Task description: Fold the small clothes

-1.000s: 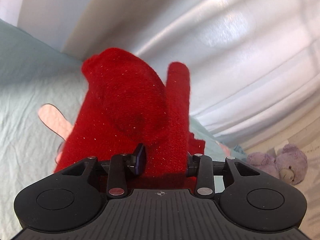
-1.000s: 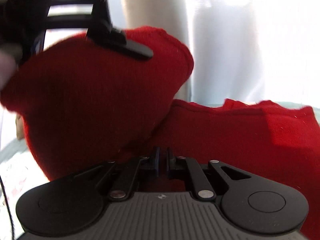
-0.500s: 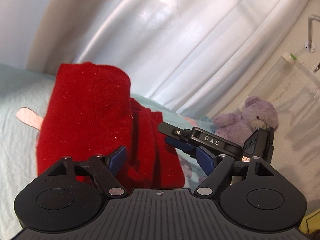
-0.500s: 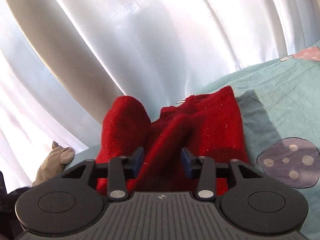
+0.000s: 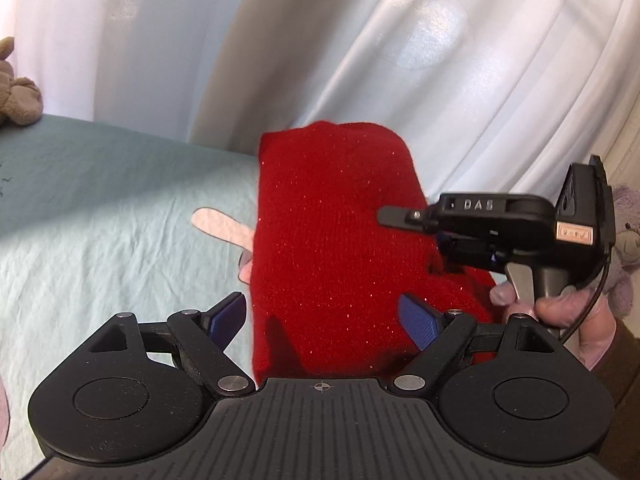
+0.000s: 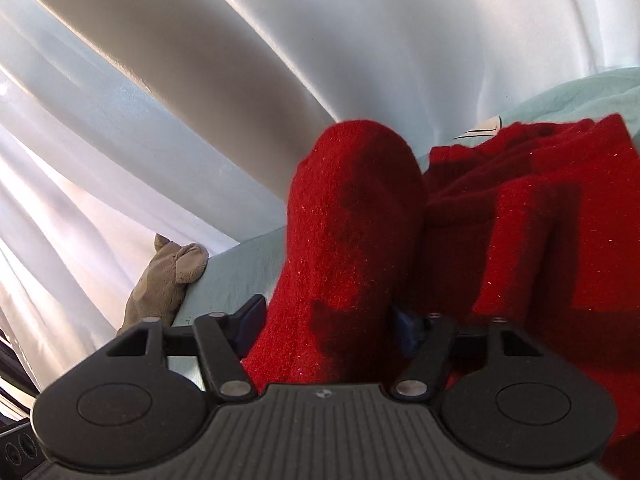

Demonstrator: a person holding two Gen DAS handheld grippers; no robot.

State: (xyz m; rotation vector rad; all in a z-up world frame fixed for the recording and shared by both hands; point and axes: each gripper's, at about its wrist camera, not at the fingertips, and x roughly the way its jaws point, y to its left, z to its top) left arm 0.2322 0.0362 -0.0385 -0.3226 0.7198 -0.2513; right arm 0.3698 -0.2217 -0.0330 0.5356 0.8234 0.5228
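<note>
A small red knit garment (image 5: 336,240) lies in a raised fold on the light teal sheet (image 5: 100,220). My left gripper (image 5: 324,316) is open, its blue pads on either side of the near end of the fold, not pinching it. In the left wrist view the right gripper (image 5: 400,216) reaches in from the right over the garment. In the right wrist view the right gripper (image 6: 328,324) is open, with a raised hump of the red garment (image 6: 352,216) between its fingers and more red folds to the right.
White curtains (image 5: 400,40) hang behind the bed. A beige plush toy (image 5: 16,92) sits at the left edge and shows in the right wrist view (image 6: 168,280). A purple plush bear (image 5: 628,240) sits at the right. A pink print (image 5: 220,224) marks the sheet.
Both grippers have opened and let go of the red garment. The left gripper has swung and pulled back, and the right gripper now reaches over the fold.
</note>
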